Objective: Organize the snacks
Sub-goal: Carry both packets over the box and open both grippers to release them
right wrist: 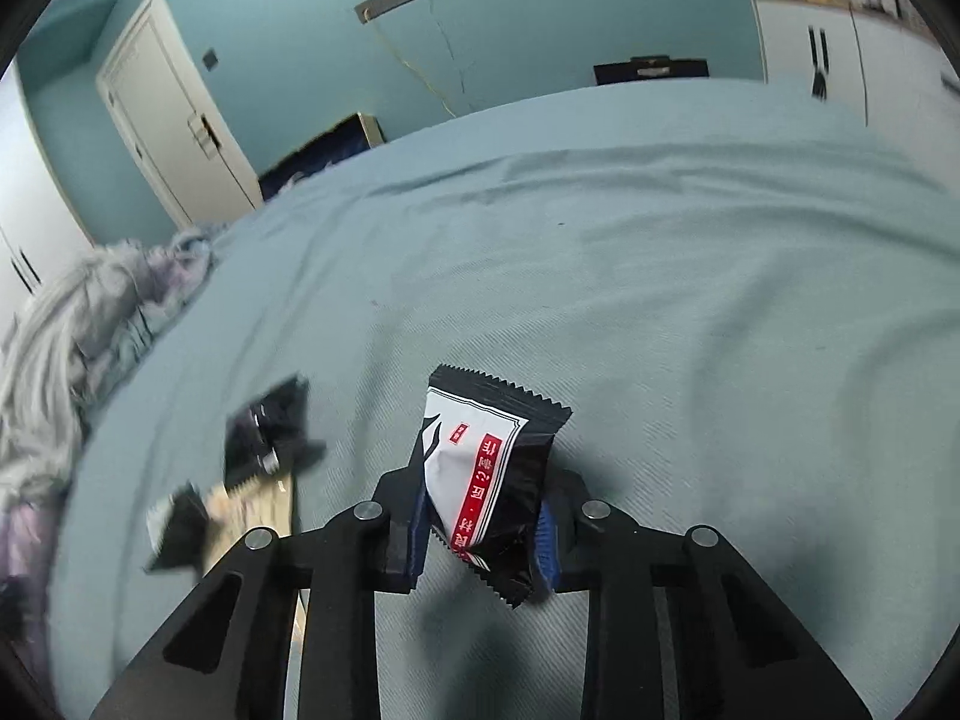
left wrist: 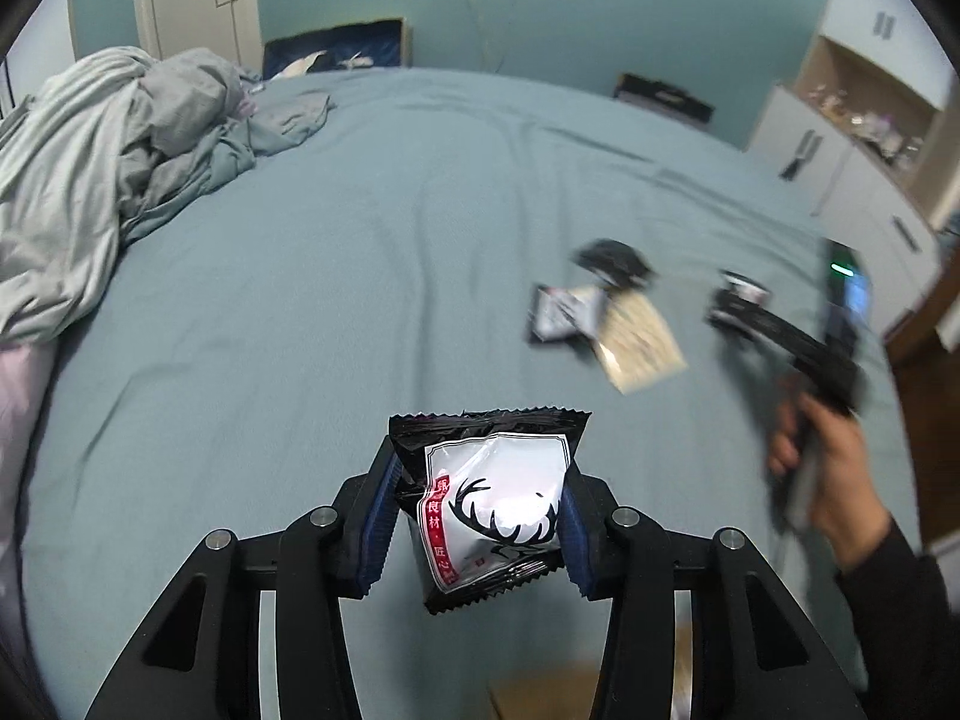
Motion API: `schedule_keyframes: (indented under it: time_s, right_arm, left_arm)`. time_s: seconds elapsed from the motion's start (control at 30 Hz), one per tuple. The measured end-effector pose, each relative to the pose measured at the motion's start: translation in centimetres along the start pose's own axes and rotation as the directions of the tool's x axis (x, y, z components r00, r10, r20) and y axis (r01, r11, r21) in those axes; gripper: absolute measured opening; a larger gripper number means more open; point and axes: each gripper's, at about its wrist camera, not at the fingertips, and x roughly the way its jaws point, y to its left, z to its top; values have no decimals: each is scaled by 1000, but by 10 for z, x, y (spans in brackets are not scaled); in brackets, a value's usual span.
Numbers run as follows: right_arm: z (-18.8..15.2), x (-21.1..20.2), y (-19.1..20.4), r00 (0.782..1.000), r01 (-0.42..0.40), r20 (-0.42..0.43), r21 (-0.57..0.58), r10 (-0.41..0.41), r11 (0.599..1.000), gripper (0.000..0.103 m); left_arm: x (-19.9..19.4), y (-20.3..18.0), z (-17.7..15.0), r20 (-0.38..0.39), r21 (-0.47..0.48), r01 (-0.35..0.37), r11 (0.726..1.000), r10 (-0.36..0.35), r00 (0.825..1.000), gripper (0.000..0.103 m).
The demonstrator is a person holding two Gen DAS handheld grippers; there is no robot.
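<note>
My left gripper (left wrist: 480, 510) is shut on a black and white snack packet with an antler print (left wrist: 489, 498) and holds it above the blue bed. My right gripper (right wrist: 483, 525) is shut on a second black and white snack packet (right wrist: 486, 480), also above the bed. In the left wrist view the right gripper (left wrist: 741, 300) shows blurred at the right, held by a hand (left wrist: 831, 462). Several more snack packets (left wrist: 600, 312) lie on the bed ahead of it; they also show blurred in the right wrist view (right wrist: 252, 462).
The bed sheet (left wrist: 360, 252) fills both views. A heap of crumpled bedding (left wrist: 102, 162) lies at the left. White cabinets (left wrist: 840, 168) stand at the right. A cardboard edge (left wrist: 540, 690) shows below my left gripper.
</note>
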Motion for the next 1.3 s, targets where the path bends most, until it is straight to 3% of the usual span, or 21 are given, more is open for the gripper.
schedule_keyframes:
  time_s: [0.1, 0.17, 0.23, 0.37, 0.43, 0.5, 0.53, 0.67, 0.83, 0.93, 1.1, 1.2, 1.27, 1.3]
  right_arm:
    - [-13, -33, 3, 1000, 21, 11, -53, -21, 998, 26]
    - [-20, -56, -3, 1000, 27, 5, 4, -27, 1000, 26]
    - [-26, -79, -11, 999, -26, -28, 113, 29, 993, 26]
    - [-31, -138, -7, 995, -100, -13, 180, 104, 979, 26]
    - [-36, -180, 8, 990, -140, 21, 137, 138, 981, 26]
    - [-42, -211, 18, 983, -182, 44, 102, 178, 978, 26]
    - [-48, -235, 27, 976, -215, 59, 77, 211, 973, 26]
    - [-82, -293, 44, 958, -280, 64, -3, 280, 960, 26]
    - [-131, -322, 67, 970, -243, -40, -124, 240, 962, 26]
    - [-148, -325, 82, 965, -255, -109, -177, 239, 951, 26]
    - [-148, -310, 105, 963, -235, -192, -247, 190, 940, 27]
    - [-137, -303, 116, 960, -249, -187, -237, 208, 939, 39]
    - [-134, -302, 114, 963, -249, -158, -207, 218, 946, 66]
    - [-132, -301, 110, 965, -243, -143, -192, 218, 951, 70]
  left_arm:
    - [-33, -16, -37, -23, 52, 35, 998, -34, 999, 46]
    - [-45, -26, -57, -31, 69, 61, 996, -59, 998, 46]
    - [-53, -31, -77, -34, 75, 93, 993, -91, 995, 48]
    - [-51, -34, -106, -22, 64, 112, 992, -111, 994, 49]
    - [-46, -37, -108, -78, 65, 131, 989, -126, 989, 62]
    - [-51, -34, -109, -65, 50, 159, 986, -156, 986, 75]
    - [-54, -32, -109, -37, 43, 144, 989, -143, 989, 82]
    - [-62, -21, -106, 46, 46, 40, 998, -42, 998, 83]
    - [-65, -12, -111, 28, 23, 46, 999, -47, 999, 83]
    - [-65, -15, -111, 30, 47, 31, 998, -33, 999, 83]
    - [-66, -20, -112, 37, 68, 21, 997, -24, 999, 83]
    - [-67, -22, -113, 42, 86, 8, 996, -11, 999, 83]
    - [-67, -25, -114, 46, 102, -11, 995, 6, 999, 83]
    - [-66, -26, -114, 48, 109, -20, 994, 14, 999, 83]
